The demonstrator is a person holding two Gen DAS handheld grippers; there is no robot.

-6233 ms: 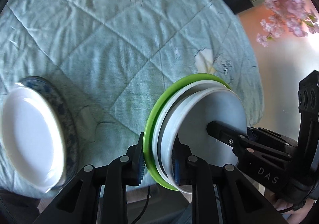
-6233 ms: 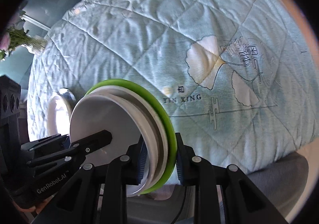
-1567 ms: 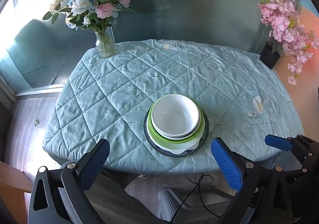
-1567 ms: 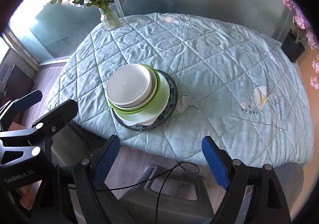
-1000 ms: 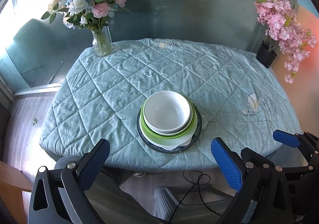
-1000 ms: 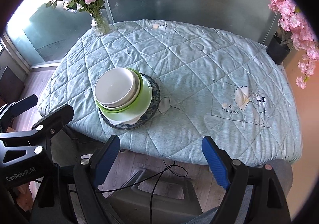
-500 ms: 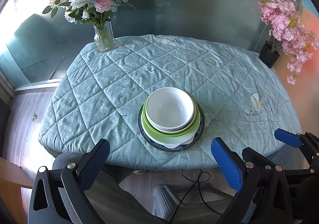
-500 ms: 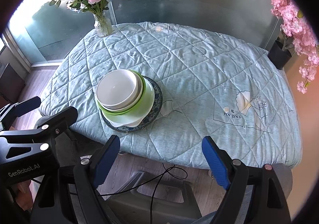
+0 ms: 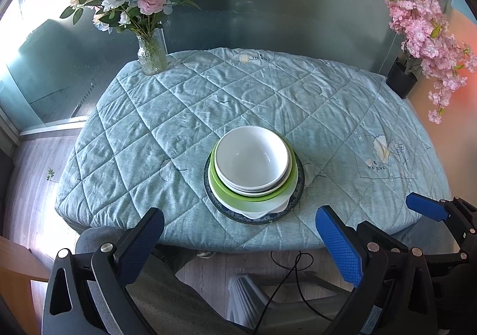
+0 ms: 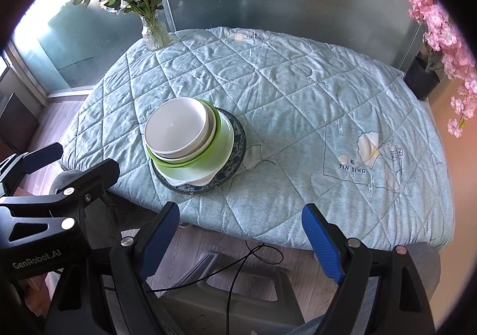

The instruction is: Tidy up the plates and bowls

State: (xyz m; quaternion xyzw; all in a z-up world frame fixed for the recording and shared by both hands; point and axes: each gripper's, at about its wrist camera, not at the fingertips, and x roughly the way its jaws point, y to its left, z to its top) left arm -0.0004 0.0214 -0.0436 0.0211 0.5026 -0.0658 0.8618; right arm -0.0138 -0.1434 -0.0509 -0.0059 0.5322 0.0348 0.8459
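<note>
Your left tool (image 9: 240,241) and right tool (image 10: 240,238) both hang empty with jaws wide apart, short of the surface (image 9: 149,126). The white bowl (image 9: 252,157) tops a green bowl (image 9: 287,185) on a blue-rimmed plate (image 9: 293,200) near the front edge. Only the right view shows the stack's side profile. Six seconds ago, both tools clamped those bowls on edge; now they rest on the plate.
</note>
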